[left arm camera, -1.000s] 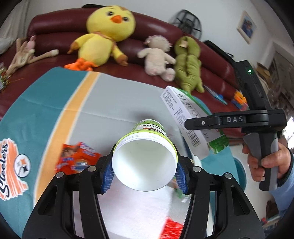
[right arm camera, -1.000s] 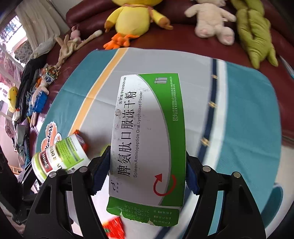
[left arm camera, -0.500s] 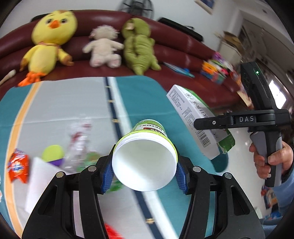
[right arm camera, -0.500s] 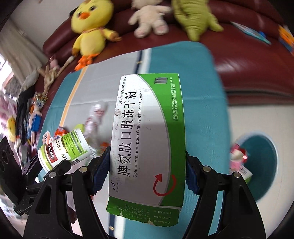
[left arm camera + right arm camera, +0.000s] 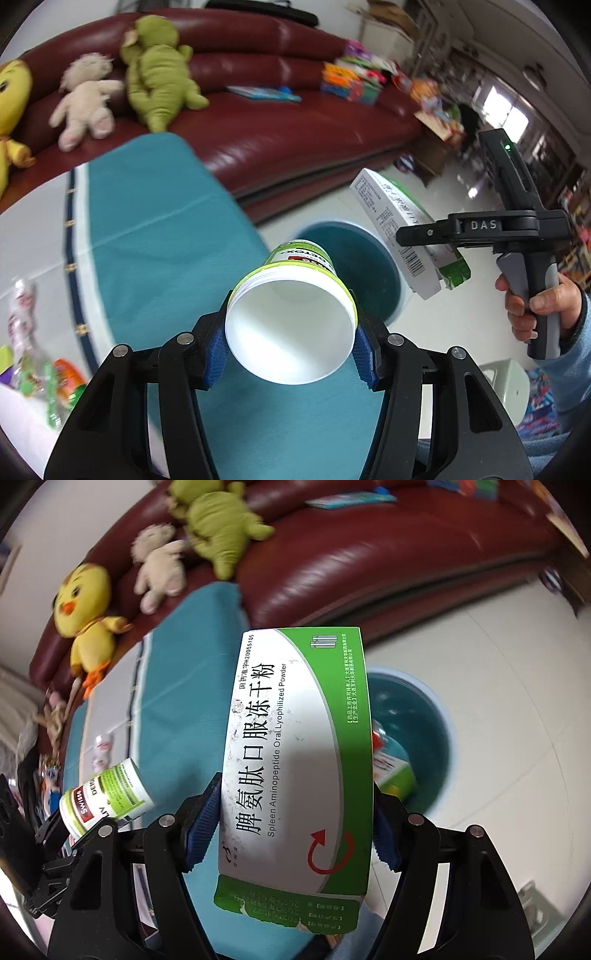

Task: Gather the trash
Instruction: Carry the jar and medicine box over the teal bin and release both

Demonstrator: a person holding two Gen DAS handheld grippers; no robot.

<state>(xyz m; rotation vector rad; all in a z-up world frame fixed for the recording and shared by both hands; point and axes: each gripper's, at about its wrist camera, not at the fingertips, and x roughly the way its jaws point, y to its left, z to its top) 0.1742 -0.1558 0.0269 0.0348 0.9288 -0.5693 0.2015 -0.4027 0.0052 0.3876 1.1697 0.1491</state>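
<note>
My left gripper [image 5: 290, 345] is shut on a white supplement jar [image 5: 291, 325] with a green label, its open mouth facing the camera; the same jar [image 5: 105, 797] shows at the left of the right wrist view. My right gripper [image 5: 295, 830] is shut on a green-and-white medicine box [image 5: 295, 760], which also appears beside a person's hand [image 5: 532, 310] as the box [image 5: 399, 236]. A round teal bin [image 5: 351, 258] stands on the floor just past the table's edge. In the right wrist view the bin [image 5: 428, 731] holds some trash and lies partly behind the box.
A teal-and-white cloth covers the table [image 5: 162, 229], with wrappers and a crumpled plastic bottle [image 5: 26, 332] at its left. A dark red sofa [image 5: 280, 122] with plush toys [image 5: 155, 88] runs behind. White tiled floor [image 5: 498, 657] surrounds the bin. A pale stool [image 5: 506, 384] stands at right.
Both grippers have swung to the right across the table with the jar and the box still held. The teal bin has come into view beneath them.
</note>
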